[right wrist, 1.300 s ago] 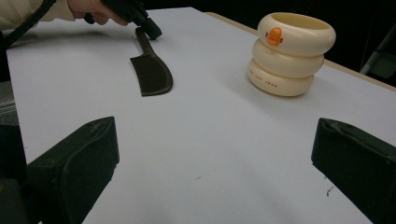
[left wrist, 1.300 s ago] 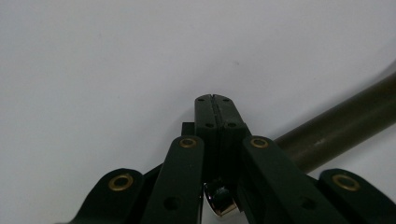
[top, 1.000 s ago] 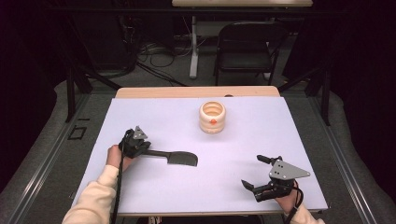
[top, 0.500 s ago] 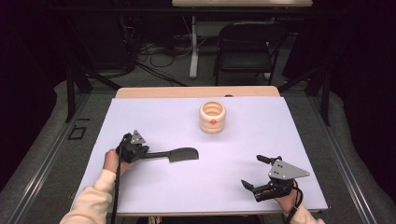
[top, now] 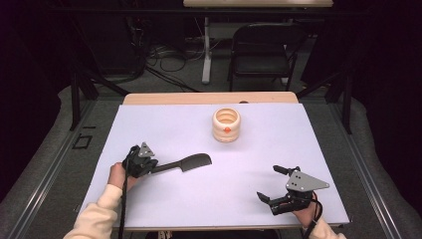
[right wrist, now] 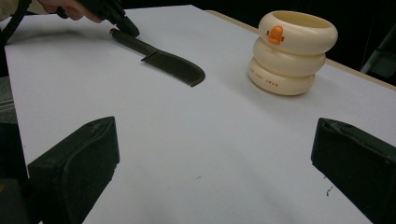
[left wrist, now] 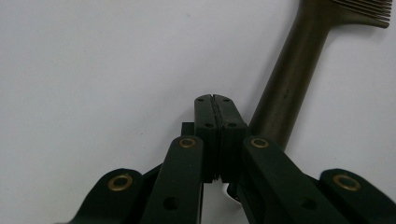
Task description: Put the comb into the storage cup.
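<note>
The left gripper (top: 149, 166), jaws shut together with nothing between them, presses beside the handle of the flat black plastic comb (top: 185, 163), seemingly nudging it across the white table (top: 164, 129). The comb lies at nine o'clock of centre. The right gripper (top: 272, 185), wide open and empty, waits at five o'clock. The cream ringed duck-faced pot (top: 226, 124) stands at twelve, obstructing nothing.
</note>
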